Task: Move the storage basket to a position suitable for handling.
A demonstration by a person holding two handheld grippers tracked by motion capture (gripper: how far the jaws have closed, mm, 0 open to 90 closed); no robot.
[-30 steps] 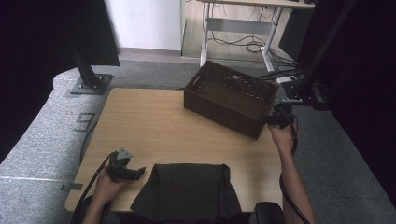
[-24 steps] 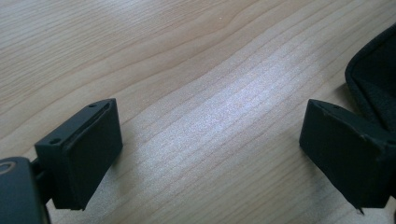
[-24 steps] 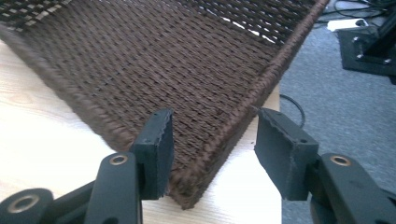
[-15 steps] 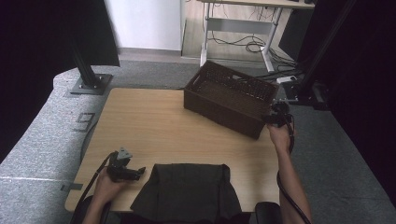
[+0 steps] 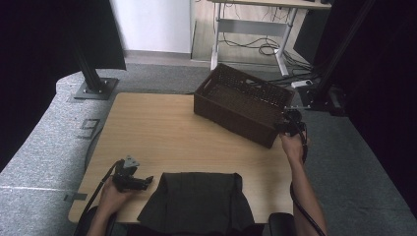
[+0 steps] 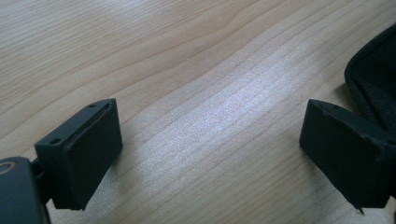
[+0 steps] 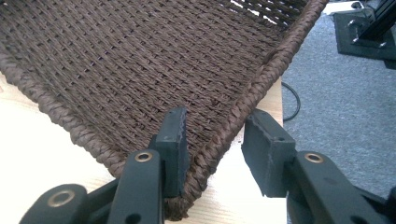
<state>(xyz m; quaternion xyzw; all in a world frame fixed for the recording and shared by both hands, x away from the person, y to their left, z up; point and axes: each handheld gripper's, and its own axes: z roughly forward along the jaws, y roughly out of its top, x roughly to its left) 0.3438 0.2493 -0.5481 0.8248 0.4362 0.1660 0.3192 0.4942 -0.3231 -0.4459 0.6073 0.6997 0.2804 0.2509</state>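
A dark brown woven basket (image 5: pixel 231 98) stands at the table's far right. My right gripper (image 5: pixel 287 124) is at its near right corner. In the right gripper view the jaws of my right gripper (image 7: pixel 212 133) straddle that corner of the basket (image 7: pixel 140 60). The left pad lies against the front wall, and a thin gap shows between the corner ridge and the right pad. These jaws have just been closing. My left gripper (image 5: pixel 141 182) rests on the table at the near left, open. In its own view my left gripper (image 6: pixel 210 140) has bare wood between the jaws. A black cloth (image 5: pixel 196 201) lies just right of it.
The light wooden table (image 5: pixel 157 128) is bare wood between the cloth and the basket. The black cloth's edge (image 6: pixel 378 74) touches the left gripper's right jaw. Grey carpet (image 7: pixel 345 102) and a black stand base lie beyond the table's right edge.
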